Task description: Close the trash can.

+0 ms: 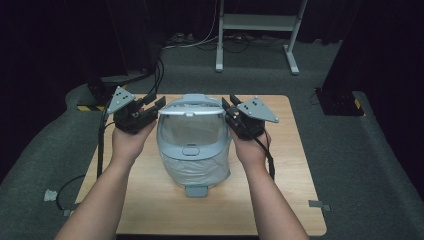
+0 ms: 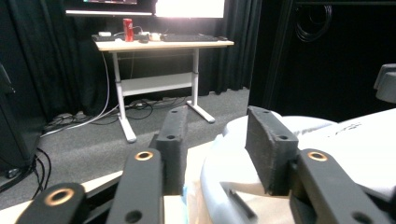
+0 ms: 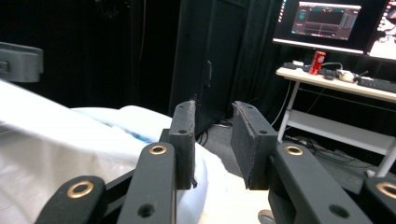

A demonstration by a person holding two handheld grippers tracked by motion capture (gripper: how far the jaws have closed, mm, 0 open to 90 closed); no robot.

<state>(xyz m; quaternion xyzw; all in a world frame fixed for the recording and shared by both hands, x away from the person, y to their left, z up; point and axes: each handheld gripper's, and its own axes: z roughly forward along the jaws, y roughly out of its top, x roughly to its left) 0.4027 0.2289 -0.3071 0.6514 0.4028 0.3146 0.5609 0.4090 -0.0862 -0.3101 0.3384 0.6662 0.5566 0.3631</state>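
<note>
Pale grey plastic forms the bin [image 1: 194, 142] standing at the middle of the wooden table [image 1: 295, 200], a clear bag lining its body and a grey ring frame [image 1: 191, 111] sitting on its rim. A small foot pedal [image 1: 196, 190] sticks out at its near base.

The 2 grippers flank the rim. The left gripper [image 1: 152, 106] sits at the rim's left side; in the left gripper view its jaws stand apart, astride the pale rim [image 2: 219, 154], and the pads do not clearly press on it. The right gripper [image 1: 227, 107] sits at the rim's right side; in the right gripper view its jaws are also parted, with the white liner [image 3: 70, 140] bulging beside the left jaw and nothing clamped between them.

My reading is that the step in hand is seating or freeing the liner at the rim. The next move seems to call for each gripper to close on the rim edge evenly, so the frame does not tilt.

No brand or label on the bin is legible. A red can [image 2: 127, 30] stands on the far desk [image 2: 163, 44], its lettering too small to read.
</note>
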